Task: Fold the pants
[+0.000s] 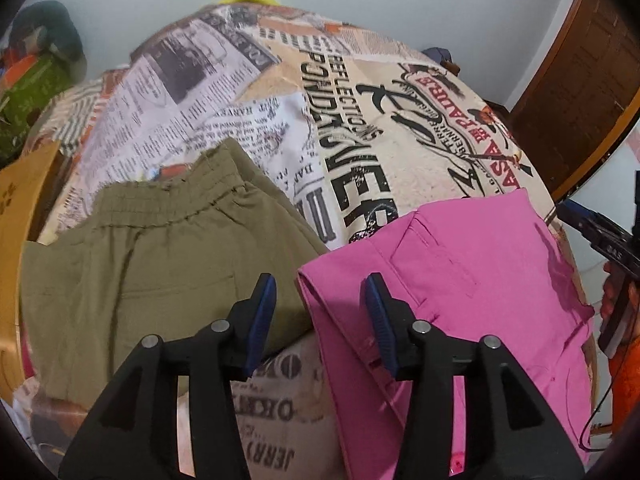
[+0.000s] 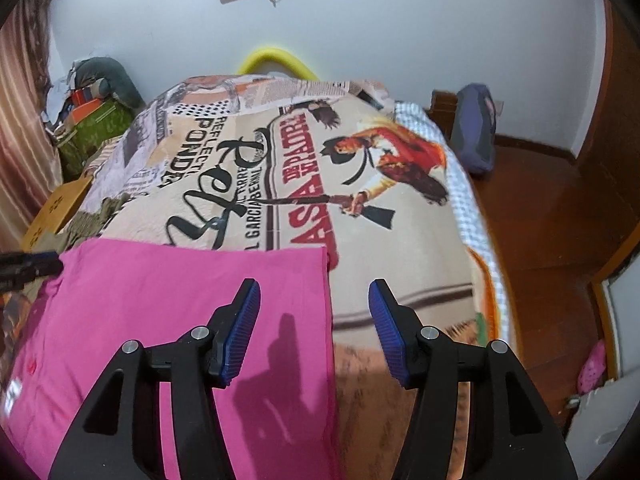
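The pink pants (image 1: 460, 280) are seen folded flat on the printed bedspread (image 1: 360, 128), beside the olive pants (image 1: 160, 248). The left gripper (image 1: 320, 304) is held above the gap between both garments, its fingers apart and empty. The right gripper (image 2: 314, 316) is kept over the pink edge, fingers likewise parted, nothing gripped

Left hand-held gripper (image 1: 320, 300): black frame, blue ribbed pads, pitched steeply downward, jaws parted with nothing between them. Right hand-held gripper (image 2: 314, 304): same build, angled downward a little less steeply, jaws likewise apart and empty. In the left wrist view, the right hand-held gripper shows at the right edge with part of a hand (image 1: 614, 296) behind it.
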### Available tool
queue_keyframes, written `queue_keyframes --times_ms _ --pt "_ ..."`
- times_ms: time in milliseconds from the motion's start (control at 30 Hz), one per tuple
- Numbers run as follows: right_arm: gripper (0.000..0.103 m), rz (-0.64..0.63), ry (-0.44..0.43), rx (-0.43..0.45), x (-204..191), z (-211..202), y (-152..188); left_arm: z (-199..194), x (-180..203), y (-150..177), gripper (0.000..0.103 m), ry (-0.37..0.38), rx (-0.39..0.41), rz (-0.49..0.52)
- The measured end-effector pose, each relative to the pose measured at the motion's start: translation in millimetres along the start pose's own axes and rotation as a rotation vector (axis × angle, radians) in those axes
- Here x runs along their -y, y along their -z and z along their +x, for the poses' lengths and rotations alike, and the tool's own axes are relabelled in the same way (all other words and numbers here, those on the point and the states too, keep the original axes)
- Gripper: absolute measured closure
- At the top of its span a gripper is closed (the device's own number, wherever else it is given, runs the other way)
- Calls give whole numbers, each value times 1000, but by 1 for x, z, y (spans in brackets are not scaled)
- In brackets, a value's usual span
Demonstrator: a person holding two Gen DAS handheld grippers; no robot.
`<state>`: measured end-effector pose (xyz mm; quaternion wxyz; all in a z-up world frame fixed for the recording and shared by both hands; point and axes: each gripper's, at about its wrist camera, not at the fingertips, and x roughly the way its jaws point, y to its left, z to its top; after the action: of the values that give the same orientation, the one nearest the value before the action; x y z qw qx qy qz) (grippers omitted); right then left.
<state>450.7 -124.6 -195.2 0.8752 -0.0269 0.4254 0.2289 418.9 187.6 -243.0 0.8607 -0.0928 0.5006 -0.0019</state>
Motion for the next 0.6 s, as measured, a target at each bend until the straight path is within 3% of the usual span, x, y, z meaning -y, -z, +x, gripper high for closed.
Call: queue_keyframes --times_ms 233,333,400,433,467,533,600 --pt "50 -49 -18 -105 -4 47 -2 12 -3 4 56 38 -4 -14" --pt "48 -94 -5 -100 -11 50 -4 16 -6 4 56 52 -11 -25" --pt "52 -100 -5 -98 -13 49 -5 17 -7 2 57 61 -18 -33" --pt "60 -108 -6 -97 -15 49 -5 17 -7 2 59 67 -20 -32" --pt "71 -113 -4 -97 -15 49 -5 17 -6 2 68 84 -23 -24" --pt "88 -124 7 -95 -17 50 -6 15 -1 1 74 50 -15 5" --pt "92 -128 13 -97 -17 52 -8 14 5 0 86 16 -12 40"
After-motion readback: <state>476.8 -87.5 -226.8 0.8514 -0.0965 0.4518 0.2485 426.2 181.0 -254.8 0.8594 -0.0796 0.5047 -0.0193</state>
